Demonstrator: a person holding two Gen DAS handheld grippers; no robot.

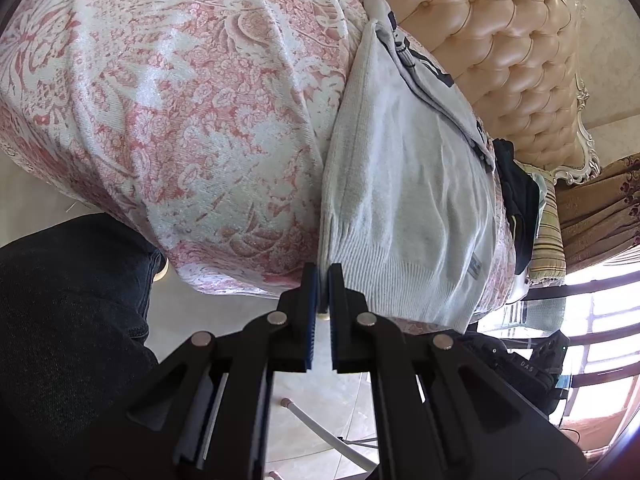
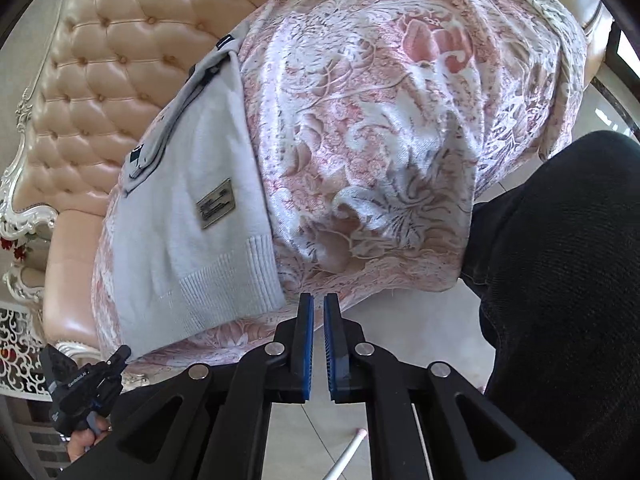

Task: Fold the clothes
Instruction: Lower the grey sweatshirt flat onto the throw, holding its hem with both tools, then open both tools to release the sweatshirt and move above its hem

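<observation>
On the floral cover (image 1: 192,128), pale sweater (image 1: 408,200), hem corner pinched in left tool (image 1: 324,270); right tool (image 2: 319,300) pressed together, empty, just beside.

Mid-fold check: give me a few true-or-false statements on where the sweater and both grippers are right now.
1. The sweater lies on a pink floral bedcover. True.
2. The right gripper has its fingers clamped on the ribbed hem. False: nothing is between them; they sit beside the hem, at the cover's edge.
3. A small rectangular label sits just above the ribbed hem. True.
4. The headboard is bare wood. False: it is beige, tufted and buttoned.
5. The left gripper is wide open. False: its fingers are closed at the hem's corner.
</observation>
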